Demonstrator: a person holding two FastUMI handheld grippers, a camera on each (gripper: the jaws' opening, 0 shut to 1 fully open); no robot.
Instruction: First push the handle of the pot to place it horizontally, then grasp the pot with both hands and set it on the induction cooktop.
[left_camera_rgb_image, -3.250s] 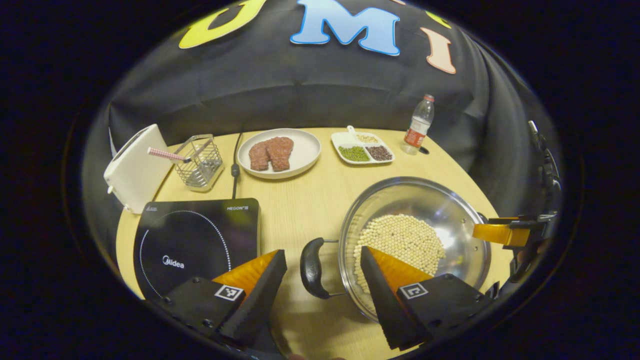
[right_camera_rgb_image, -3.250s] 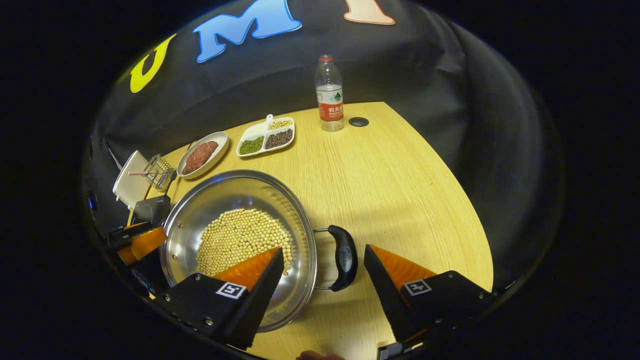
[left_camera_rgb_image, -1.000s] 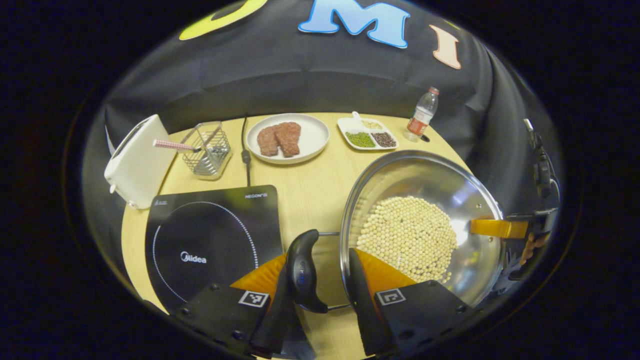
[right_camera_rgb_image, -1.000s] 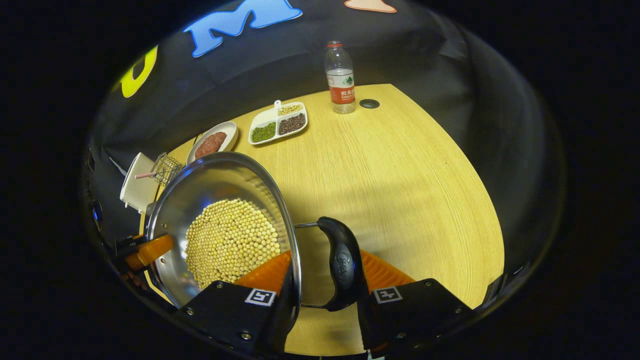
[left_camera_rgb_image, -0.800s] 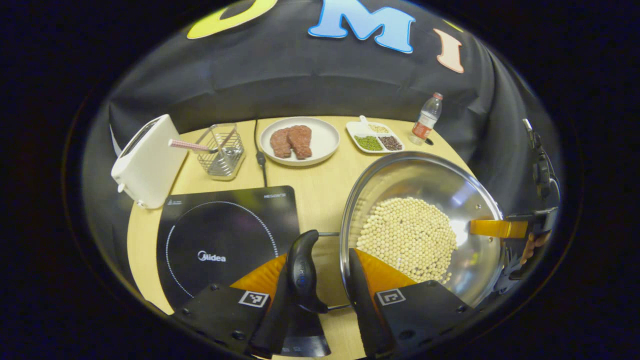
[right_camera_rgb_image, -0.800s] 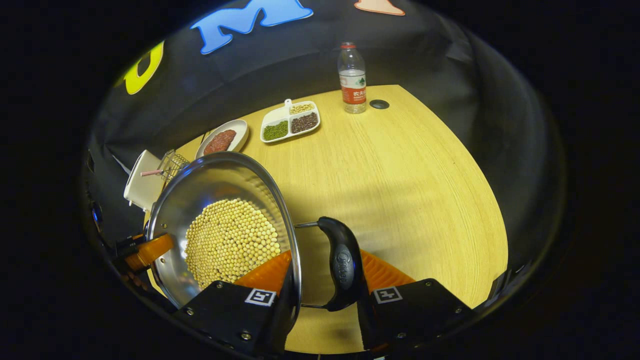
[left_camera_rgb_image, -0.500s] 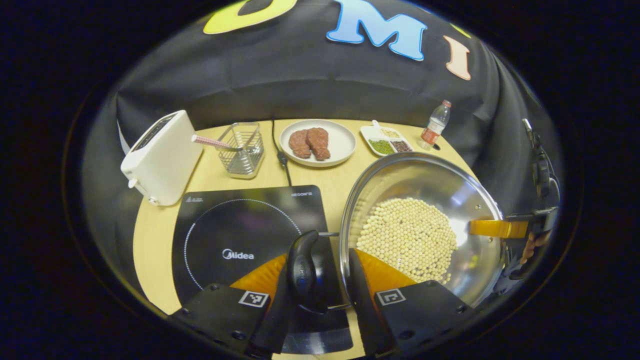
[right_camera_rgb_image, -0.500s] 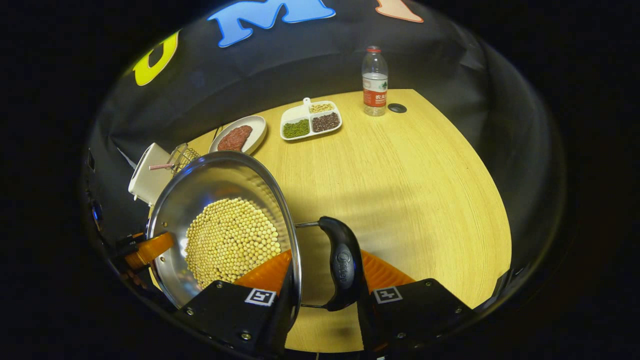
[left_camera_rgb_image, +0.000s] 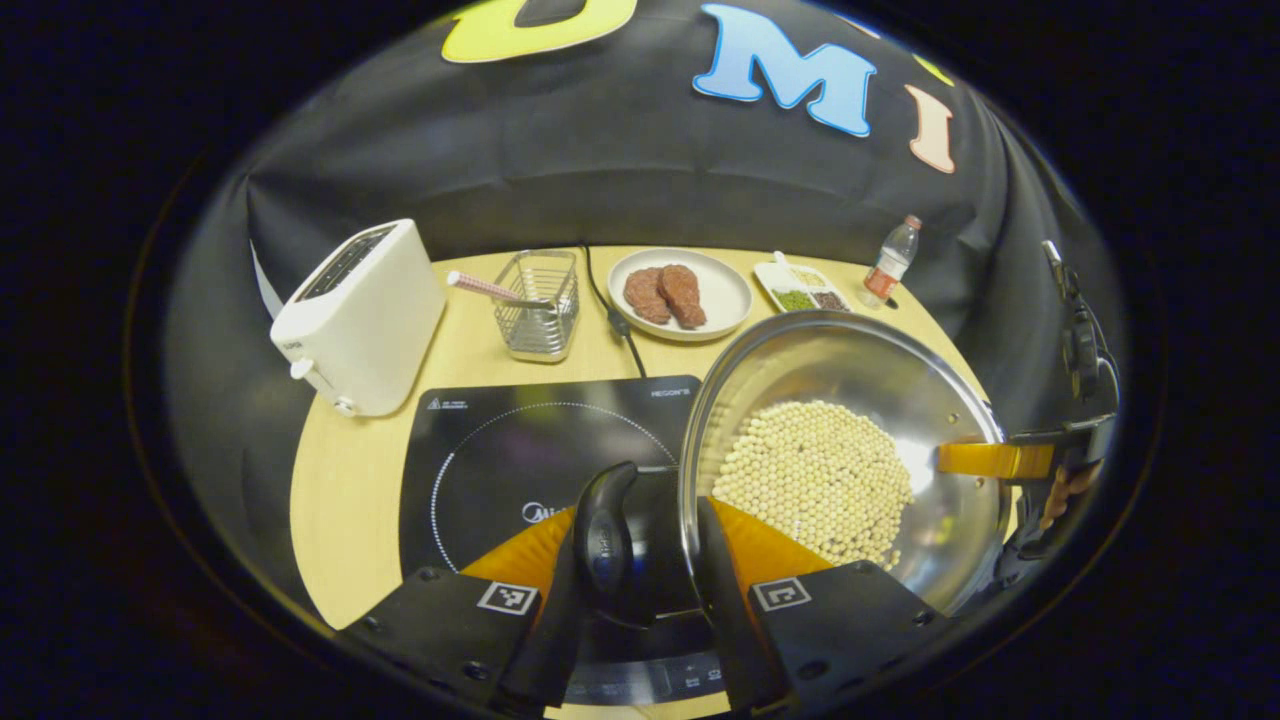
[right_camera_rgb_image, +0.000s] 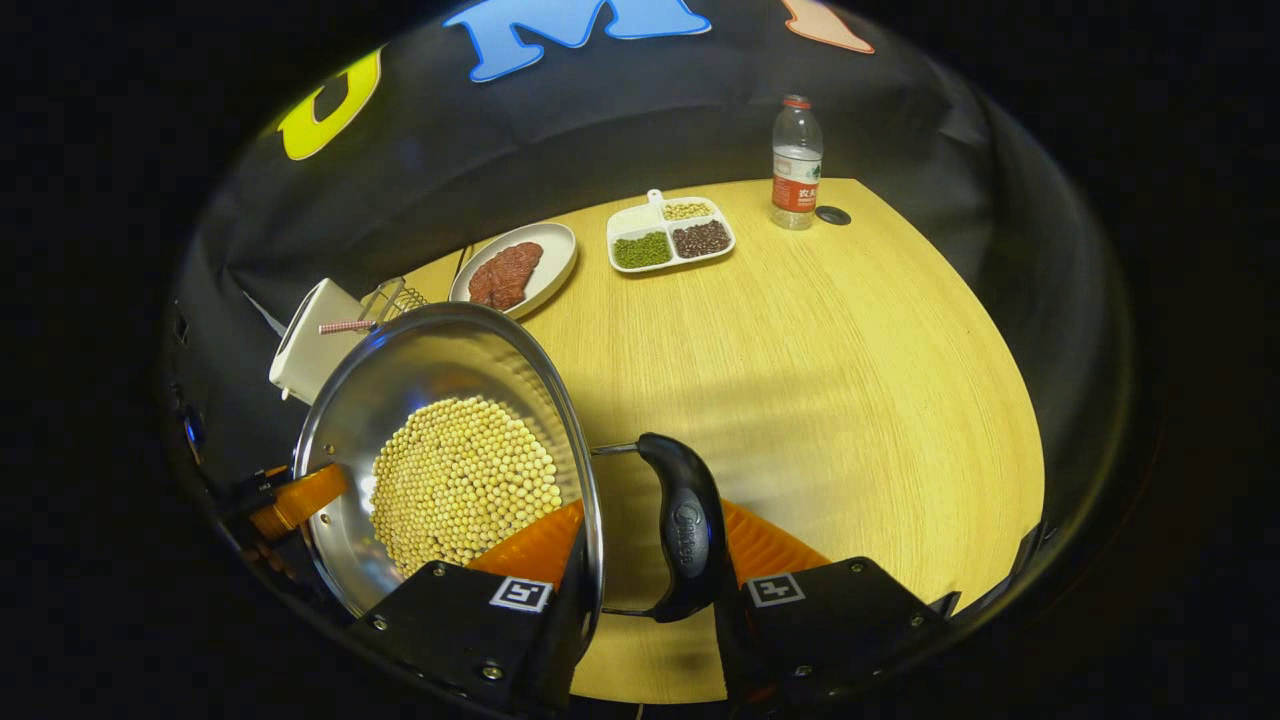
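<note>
A steel pot (left_camera_rgb_image: 850, 370) with pale soybeans (left_camera_rgb_image: 815, 475) in it hangs above the wooden table (right_camera_rgb_image: 820, 370), held at both sides. My left gripper (left_camera_rgb_image: 637, 520) is shut on the pot's black left handle (left_camera_rgb_image: 603, 535), which hovers over the right part of the black induction cooktop (left_camera_rgb_image: 500, 450). In the right gripper view the pot (right_camera_rgb_image: 430, 370) is at the lower left, and my right gripper (right_camera_rgb_image: 650, 520) is shut on its black right handle (right_camera_rgb_image: 686, 530). Each view also has the other gripper at the pot's far side, the right gripper (left_camera_rgb_image: 1000, 460) and the left gripper (right_camera_rgb_image: 295, 500).
Behind the cooktop stand a white toaster (left_camera_rgb_image: 360, 315) and a wire basket (left_camera_rgb_image: 540, 305). A plate of meat (left_camera_rgb_image: 680, 293), a divided dish of beans (right_camera_rgb_image: 670, 238) and a water bottle (right_camera_rgb_image: 797, 165) line the back. The cooktop's cord (left_camera_rgb_image: 612, 310) runs toward the wall.
Both grippers have shut on the pot's handles and lifted it. Over the last second the pot has travelled left, so the cooktop now lies under the left handle.
</note>
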